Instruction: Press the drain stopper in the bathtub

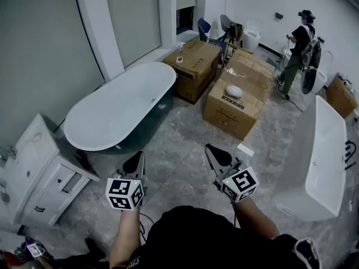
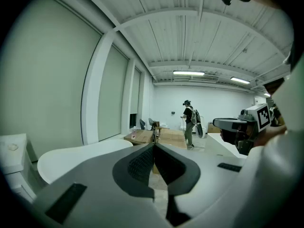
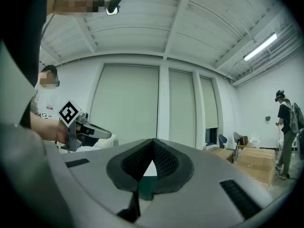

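– Drain stopper? Anywhere in sight?
– Hard to say. Perhaps the dark speck (image 1: 153, 100) low in the oval bathtub (image 1: 112, 116), up on the left, just beside the white cabinet (image 1: 39, 161). Too small to swear to.
– And the left gripper (image 1: 140, 154)?
– Held out over bare floor (image 1: 179, 144), well short of that bathtub, nose aimed roughly toward it. Jaws pressed together, nothing between them. Sensible for a push: a closed tip for a blunt poke.
– Right gripper (image 1: 208, 148)?
– Same story: level with its twin, tips touching, only a small empty gap behind them, carrying nothing. Probably raised clear simply for the approach.
– Further right?
– Cardboard boxes (image 1: 235, 102) stacked beyond, a person (image 1: 296, 49) standing far back, then a rectangular bathtub (image 1: 328, 150) at the right edge. Also a dot (image 1: 314, 163) in its bed, so no telling from here which to press.
– Next, then?
– Likely step closer, reach down into the bathtub, press with one closed tip.
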Available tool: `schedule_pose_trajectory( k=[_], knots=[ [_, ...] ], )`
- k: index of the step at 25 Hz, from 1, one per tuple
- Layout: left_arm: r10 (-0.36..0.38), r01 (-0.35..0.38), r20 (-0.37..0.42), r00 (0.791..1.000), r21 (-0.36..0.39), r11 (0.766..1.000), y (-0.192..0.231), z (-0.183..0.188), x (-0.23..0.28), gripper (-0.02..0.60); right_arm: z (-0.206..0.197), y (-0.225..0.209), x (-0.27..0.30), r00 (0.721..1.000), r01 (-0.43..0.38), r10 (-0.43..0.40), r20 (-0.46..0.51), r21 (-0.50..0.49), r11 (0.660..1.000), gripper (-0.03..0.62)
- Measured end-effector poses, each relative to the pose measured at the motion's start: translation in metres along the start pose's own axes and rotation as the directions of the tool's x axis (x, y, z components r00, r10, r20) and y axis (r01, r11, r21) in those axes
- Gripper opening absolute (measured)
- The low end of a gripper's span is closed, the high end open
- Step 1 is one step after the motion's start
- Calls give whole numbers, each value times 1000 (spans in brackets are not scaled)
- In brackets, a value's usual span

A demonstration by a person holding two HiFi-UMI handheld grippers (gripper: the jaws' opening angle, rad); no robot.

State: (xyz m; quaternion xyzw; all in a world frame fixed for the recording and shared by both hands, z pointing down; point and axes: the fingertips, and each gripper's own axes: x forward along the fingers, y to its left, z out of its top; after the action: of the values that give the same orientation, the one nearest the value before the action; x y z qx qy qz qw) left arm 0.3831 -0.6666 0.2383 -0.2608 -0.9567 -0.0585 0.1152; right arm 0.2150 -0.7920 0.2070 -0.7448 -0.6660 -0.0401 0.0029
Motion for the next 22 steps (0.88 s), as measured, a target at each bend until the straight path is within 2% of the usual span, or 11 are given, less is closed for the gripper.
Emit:
schedule_pose_trajectory(
  k=[7,12,18,22],
  knots=[
    [-11,11,-4,1000,-3,1000,-2,-2,4,15,-1,1,-1,1000,-1,1,-3,-5,1000,11],
    [-35,35,19,999,-43,998,-18,1,13,15,-4,-19,-22,999,49,-49,-6,9,999,11],
    [-69,70,11,998,-40,997,-59,0,34,15,-18,-54,-66,995,96,-95,-14,111,989,12],
    [-75,74,-11,997,-30,997,-90,-10,56,15,-25,-71,-96,995,101,-100,-15,120,988,14]
  ],
)
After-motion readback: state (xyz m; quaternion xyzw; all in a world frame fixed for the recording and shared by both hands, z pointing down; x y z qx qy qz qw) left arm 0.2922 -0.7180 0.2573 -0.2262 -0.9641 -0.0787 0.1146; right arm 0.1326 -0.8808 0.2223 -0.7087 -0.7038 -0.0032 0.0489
